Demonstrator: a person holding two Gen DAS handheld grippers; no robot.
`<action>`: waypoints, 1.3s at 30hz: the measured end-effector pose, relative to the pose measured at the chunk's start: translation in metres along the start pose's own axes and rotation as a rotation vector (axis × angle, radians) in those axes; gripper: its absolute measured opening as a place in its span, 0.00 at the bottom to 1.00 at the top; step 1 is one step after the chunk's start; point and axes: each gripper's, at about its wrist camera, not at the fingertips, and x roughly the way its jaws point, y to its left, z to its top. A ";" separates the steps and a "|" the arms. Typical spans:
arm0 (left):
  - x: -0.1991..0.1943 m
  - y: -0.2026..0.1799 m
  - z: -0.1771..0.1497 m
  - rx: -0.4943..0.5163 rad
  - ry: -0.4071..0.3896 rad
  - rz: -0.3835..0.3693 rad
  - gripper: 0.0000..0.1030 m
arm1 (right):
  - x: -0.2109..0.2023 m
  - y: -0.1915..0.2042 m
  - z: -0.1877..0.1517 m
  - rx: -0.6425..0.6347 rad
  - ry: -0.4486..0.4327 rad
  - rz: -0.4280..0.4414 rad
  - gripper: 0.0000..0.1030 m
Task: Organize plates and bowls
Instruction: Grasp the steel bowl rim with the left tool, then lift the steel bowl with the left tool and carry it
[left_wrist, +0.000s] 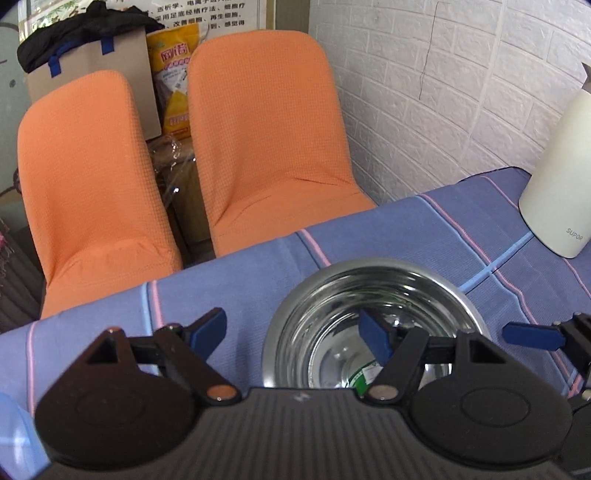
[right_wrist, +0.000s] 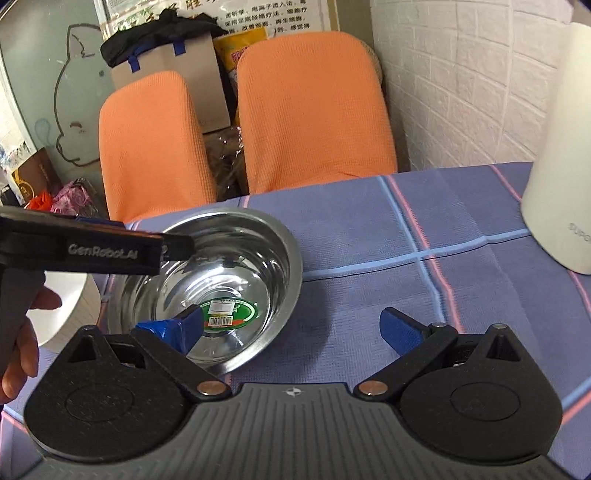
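Both hand-held grippers, left (left_wrist: 295, 338) and right (right_wrist: 291, 328), are spread wide over the shiny bowl (right_wrist: 236, 258) (green sticker inside) on the table (right_wrist: 424, 221).

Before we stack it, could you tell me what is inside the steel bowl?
Inside the steel bowl only a green label shows; the right claw finger hides part of the bottom.

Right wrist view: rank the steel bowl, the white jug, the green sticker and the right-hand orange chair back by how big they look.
1. Orange chair back, largest.
2. Steel bowl and white jug: unsure, since the frame edge cuts off the jug and the bowl sits nearer.
3. Green sticker, smallest.
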 end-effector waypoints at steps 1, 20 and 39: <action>0.002 0.000 0.000 0.001 0.005 -0.002 0.69 | 0.002 0.002 -0.002 -0.007 0.004 0.003 0.87; 0.015 -0.011 -0.009 0.118 0.170 -0.159 0.39 | -0.001 0.025 -0.013 -0.111 0.079 0.163 0.87; -0.109 -0.032 -0.122 0.105 0.225 -0.167 0.36 | -0.111 0.063 -0.104 0.006 0.192 0.212 0.88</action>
